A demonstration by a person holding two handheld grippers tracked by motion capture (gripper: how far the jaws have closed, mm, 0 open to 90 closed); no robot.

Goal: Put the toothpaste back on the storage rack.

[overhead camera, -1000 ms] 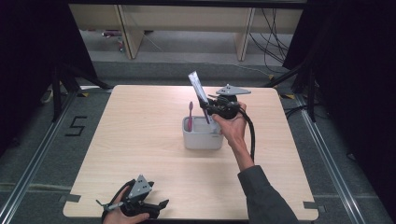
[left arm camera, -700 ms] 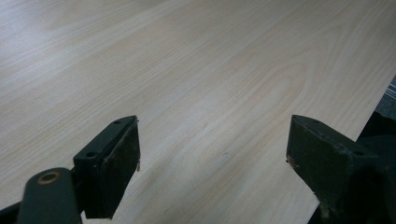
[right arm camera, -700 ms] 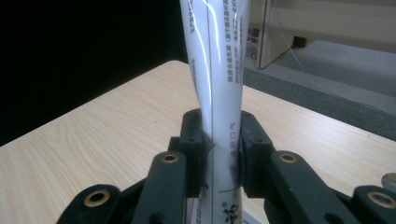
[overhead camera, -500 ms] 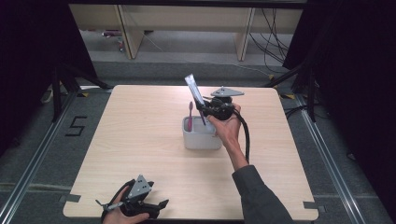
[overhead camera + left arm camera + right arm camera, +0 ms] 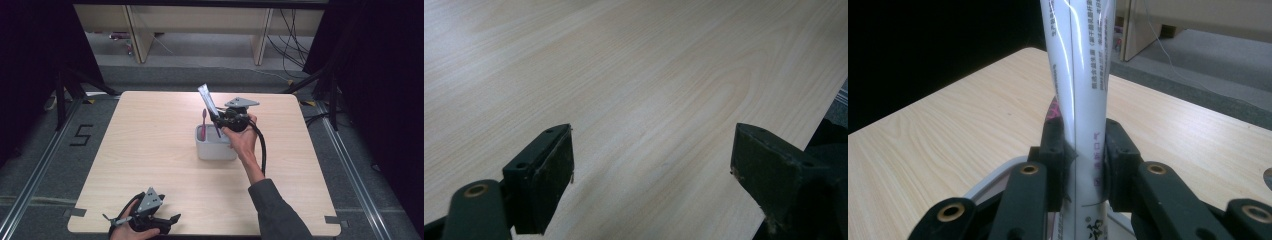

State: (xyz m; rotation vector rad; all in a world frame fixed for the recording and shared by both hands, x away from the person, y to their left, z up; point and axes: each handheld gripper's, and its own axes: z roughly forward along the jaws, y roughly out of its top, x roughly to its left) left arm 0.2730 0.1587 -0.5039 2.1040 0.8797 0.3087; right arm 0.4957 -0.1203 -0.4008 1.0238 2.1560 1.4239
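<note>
A: So where was the toothpaste tube (image 5: 1078, 75)?

B: Clamped in the right tongs (image 5: 1083, 160), pads pressed on both its sides, tilted above the grey cup (image 5: 216, 148) near the middle of the bench (image 5: 150, 145). A pink toothbrush (image 5: 203, 122) stood in that cup.

A: And the left tongs (image 5: 651, 165)?

B: Wide apart, holding nothing, low over the bench's near edge.
</note>
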